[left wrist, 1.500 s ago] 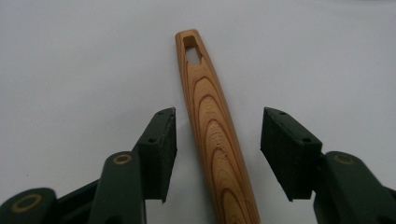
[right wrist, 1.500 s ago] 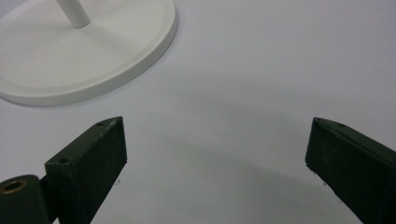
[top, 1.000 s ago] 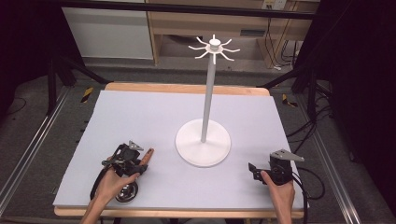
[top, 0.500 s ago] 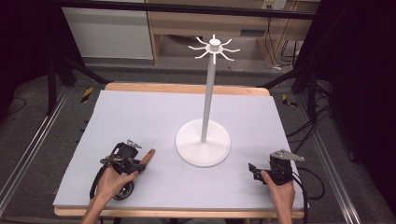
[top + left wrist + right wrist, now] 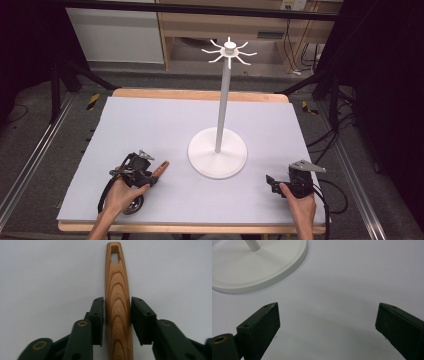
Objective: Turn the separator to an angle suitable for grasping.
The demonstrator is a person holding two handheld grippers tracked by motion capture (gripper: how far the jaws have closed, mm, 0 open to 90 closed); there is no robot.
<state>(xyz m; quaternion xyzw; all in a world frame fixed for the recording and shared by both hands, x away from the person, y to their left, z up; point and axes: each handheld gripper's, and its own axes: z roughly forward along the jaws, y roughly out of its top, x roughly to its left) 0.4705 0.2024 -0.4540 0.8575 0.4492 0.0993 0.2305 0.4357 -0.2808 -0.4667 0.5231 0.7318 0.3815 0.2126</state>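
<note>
Two grippers sit low on the near part of the grey mat, one in each hand of the person. The left gripper has a wooden handle between its two jaws. In the left gripper view the left jaw lies against the wood, while on the right side a thin gap can be seen, so the handle is between the jaws but not pressed from both sides. These jaws have just been opening a little after a short closing. The handle runs straight away from the jaws and ends in a slot-shaped hole near its tip. In the high view the wooden handle points toward the white stand, and its tip stays apart from the round base. A dark round part lies under the left hand near the front edge of the mat; what it is I cannot tell.

The right gripper has its jaws wide apart with nothing between them, only bare mat. In the high view the right gripper is close to the right front corner of the mat. The base of the stand is near it on the left, not touching.

The far half of the mat around the thin pole is free.
</note>
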